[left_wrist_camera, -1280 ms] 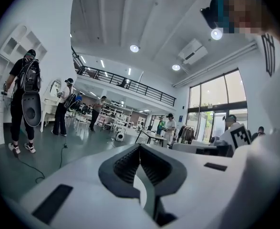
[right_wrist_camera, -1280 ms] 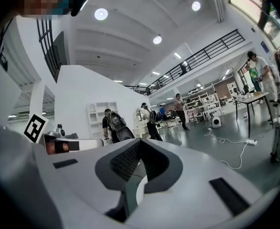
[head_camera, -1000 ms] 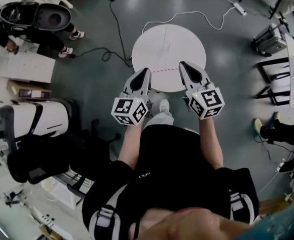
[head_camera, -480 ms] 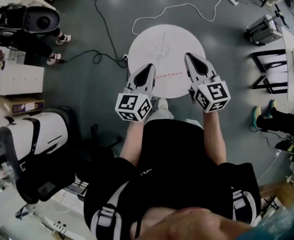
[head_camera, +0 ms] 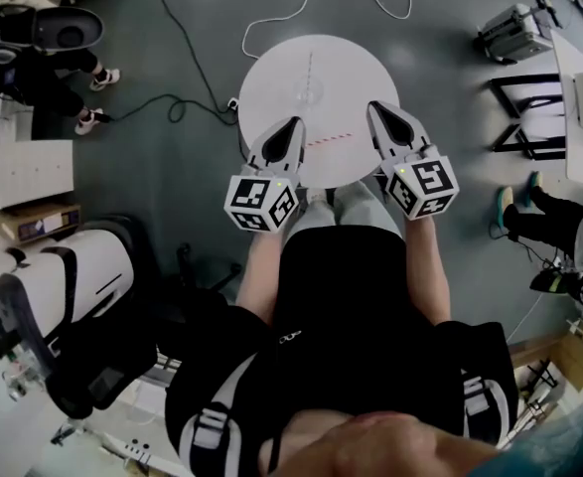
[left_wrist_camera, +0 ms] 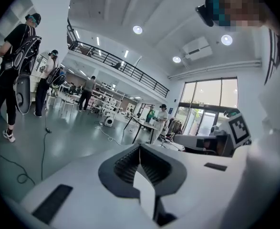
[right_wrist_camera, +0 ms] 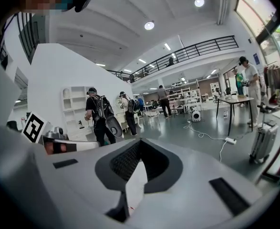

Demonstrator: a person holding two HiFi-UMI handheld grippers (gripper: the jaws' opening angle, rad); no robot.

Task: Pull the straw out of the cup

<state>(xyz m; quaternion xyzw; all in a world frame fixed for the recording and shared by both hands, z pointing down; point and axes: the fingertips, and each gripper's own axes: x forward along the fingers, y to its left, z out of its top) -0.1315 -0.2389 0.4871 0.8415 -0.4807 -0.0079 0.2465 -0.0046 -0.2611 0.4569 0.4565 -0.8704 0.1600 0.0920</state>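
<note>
Head view alone shows table (head_camera: 271,78), maybe straw (head_camera: 323,142); left gripper (head_camera: 296,123), right gripper (head_camera: 378,108) closed, empty

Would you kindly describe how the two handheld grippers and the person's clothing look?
The left gripper and right gripper are pale grey tapering wedges with dark ribbed pads inside the jaws. Each carries a white cube with black square markers. The person wears a black top; the forearms are bare.
</note>
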